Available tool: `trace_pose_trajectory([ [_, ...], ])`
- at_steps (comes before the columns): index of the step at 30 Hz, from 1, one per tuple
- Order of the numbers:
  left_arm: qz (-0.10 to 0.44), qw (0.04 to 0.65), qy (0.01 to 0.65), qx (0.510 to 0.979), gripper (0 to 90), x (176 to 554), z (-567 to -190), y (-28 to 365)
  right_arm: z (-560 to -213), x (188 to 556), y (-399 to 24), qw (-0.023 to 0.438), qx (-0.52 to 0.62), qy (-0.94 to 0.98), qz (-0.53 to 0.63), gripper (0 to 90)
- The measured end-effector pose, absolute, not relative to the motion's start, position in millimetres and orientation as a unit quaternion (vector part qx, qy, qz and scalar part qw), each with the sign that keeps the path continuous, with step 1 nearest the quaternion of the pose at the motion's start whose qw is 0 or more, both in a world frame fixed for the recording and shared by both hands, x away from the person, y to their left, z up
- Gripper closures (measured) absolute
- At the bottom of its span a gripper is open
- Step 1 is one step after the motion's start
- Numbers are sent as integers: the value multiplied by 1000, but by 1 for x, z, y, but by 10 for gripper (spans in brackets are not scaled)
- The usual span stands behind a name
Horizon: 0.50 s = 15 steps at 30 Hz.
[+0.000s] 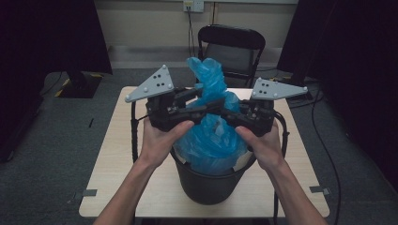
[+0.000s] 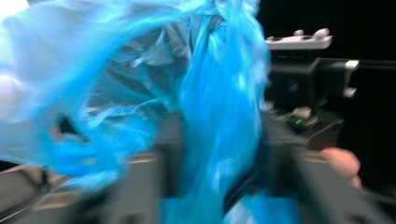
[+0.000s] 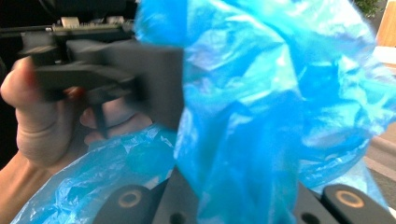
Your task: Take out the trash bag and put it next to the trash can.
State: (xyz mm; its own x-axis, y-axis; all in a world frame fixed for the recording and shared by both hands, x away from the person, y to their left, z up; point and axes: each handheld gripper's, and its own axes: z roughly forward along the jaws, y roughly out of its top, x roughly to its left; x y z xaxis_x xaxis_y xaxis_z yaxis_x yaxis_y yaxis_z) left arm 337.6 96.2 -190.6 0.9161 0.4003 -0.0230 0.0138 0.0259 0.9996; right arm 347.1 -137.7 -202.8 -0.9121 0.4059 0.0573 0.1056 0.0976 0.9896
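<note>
The high view gave the whole layout: a black bucket (image 1: 209, 180) stood on the table (image 1: 112, 154) near its front edge, lined with a blue plastic bag (image 1: 213, 136) whose top rose in a twisted bunch. Behind the table stood a black chair (image 1: 232, 47). The left tongs (image 1: 213, 105) and the right tongs (image 1: 225, 112) met at the neck of the bag, each held in a hand from its own side. In the left gripper view a strip of the bag (image 2: 219, 116) ran between the jaws, narrowly closed on it. In the right gripper view the bag (image 3: 261, 116) was also gripped between the jaws, and the left hand (image 3: 42, 116) showed beyond.
</note>
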Motion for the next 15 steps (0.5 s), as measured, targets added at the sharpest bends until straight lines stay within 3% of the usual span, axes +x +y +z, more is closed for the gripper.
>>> trace_pose_trajectory([
  [3, 142, 702, 153, 681, 265, 335, -198, 105, -197, 348, -145, 116, 180, 719, 661, 900],
  [5, 135, 701, 150, 684, 190, 337, -204, 105, -192, 347, -148, 110, 177, 712, 671, 900],
  [9, 129, 682, 147, 705, 153, 341, -212, 87, -184, 344, -141, 105, 165, 707, 680, 900],
  [11, 157, 668, 150, 712, 150, 341, -213, 78, -182, 343, -136, 101, 162, 707, 680, 900],
  [12, 158, 668, 152, 711, 188, 341, -213, 75, -182, 342, -134, 101, 163, 708, 680, 900],
  [13, 151, 667, 150, 714, 286, 342, -212, 74, -184, 342, -132, 99, 166, 711, 676, 900],
  [14, 149, 669, 144, 714, 286, 342, -212, 73, -184, 342, -132, 99, 166, 711, 676, 900],
  [15, 144, 668, 141, 716, 497, 342, -212, 72, -187, 343, -134, 89, 168, 707, 682, 880],
])
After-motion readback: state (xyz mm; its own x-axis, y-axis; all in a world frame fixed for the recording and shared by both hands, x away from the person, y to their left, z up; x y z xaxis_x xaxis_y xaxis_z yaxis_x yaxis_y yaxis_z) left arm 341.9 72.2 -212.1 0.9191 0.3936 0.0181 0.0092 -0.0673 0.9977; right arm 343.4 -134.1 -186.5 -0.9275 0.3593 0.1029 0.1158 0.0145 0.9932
